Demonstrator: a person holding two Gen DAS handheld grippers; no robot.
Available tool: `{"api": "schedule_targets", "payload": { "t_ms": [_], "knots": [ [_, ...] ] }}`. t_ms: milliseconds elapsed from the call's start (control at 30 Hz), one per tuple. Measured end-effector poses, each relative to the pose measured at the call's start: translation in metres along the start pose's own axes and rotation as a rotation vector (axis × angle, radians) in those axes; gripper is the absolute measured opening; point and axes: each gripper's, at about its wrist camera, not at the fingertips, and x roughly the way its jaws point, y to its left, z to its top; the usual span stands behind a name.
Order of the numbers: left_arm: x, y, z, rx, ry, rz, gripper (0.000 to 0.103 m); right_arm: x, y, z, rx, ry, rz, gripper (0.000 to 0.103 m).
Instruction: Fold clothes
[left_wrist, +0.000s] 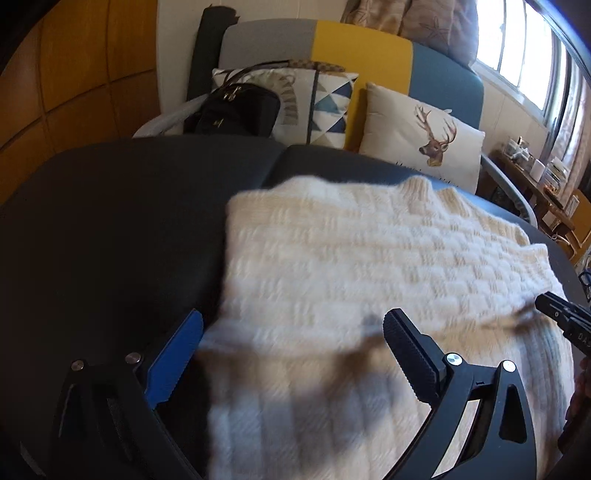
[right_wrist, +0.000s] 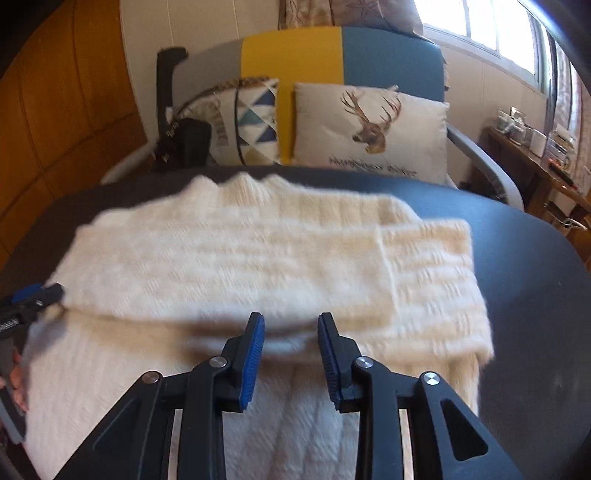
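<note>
On the dark table (left_wrist: 110, 221), the cream knitted sweater (left_wrist: 351, 266) lies partly folded, its far half doubled over the near half; motion blur smears the knit pattern in both views, so the stitches are hard to read. At the left, the left gripper (left_wrist: 291, 332) hangs just above the sweater's left edge with its jaws spread wide and nothing between them; its blue pad (left_wrist: 173, 365) sits over the table and its black pad (left_wrist: 410, 358) over the fabric. To the right, the right gripper (right_wrist: 291, 332) hovers over the fold line (right_wrist: 184, 317), jaws parted and empty. Its tip is cut off at the edge of the left view. Behind the table, a deer cushion (right_wrist: 369, 129) leans on a sofa (right_wrist: 388, 59); the small print under the deer is illegible.
</note>
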Motion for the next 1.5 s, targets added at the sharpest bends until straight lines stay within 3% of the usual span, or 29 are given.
{"api": "schedule_targets", "payload": {
  "t_ms": [133, 267, 467, 700, 933, 1167, 1267, 1367, 1500],
  "knots": [
    [0.005, 0.022, -0.017, -0.078, 0.110, -0.033, 0.100, 0.002, -0.008, -0.011, 0.041, 0.028, 0.006, 0.031],
    [-0.017, 0.036, -0.041, -0.132, 0.094, -0.076, 0.100, -0.005, -0.021, -0.015, 0.108, 0.110, 0.023, 0.031],
    [-0.054, 0.022, -0.088, 0.008, -0.001, -0.057, 0.100, -0.040, -0.050, -0.060, 0.209, 0.116, 0.061, 0.031],
    [-0.081, 0.022, -0.119, 0.058, -0.058, -0.096, 0.100, -0.081, -0.088, -0.104, 0.297, 0.140, 0.076, 0.031],
    [-0.097, 0.041, -0.128, -0.014, -0.018, -0.229, 0.100, -0.113, -0.122, -0.138, 0.434, 0.125, 0.106, 0.031],
    [-0.103, 0.037, -0.129, 0.058, 0.058, -0.262, 0.100, -0.124, -0.140, -0.167, 0.508, 0.116, 0.210, 0.031],
    [-0.105, 0.036, -0.129, 0.067, 0.050, -0.270, 0.100, -0.126, -0.138, -0.168, 0.502, 0.112, 0.198, 0.031],
    [-0.107, 0.026, -0.123, 0.097, -0.016, -0.224, 0.100, -0.131, -0.120, -0.158, 0.430, 0.081, 0.119, 0.031],
    [-0.098, -0.004, -0.104, 0.178, -0.079, -0.140, 0.100, -0.123, -0.064, -0.132, 0.189, 0.025, 0.075, 0.031]
  ]
}}
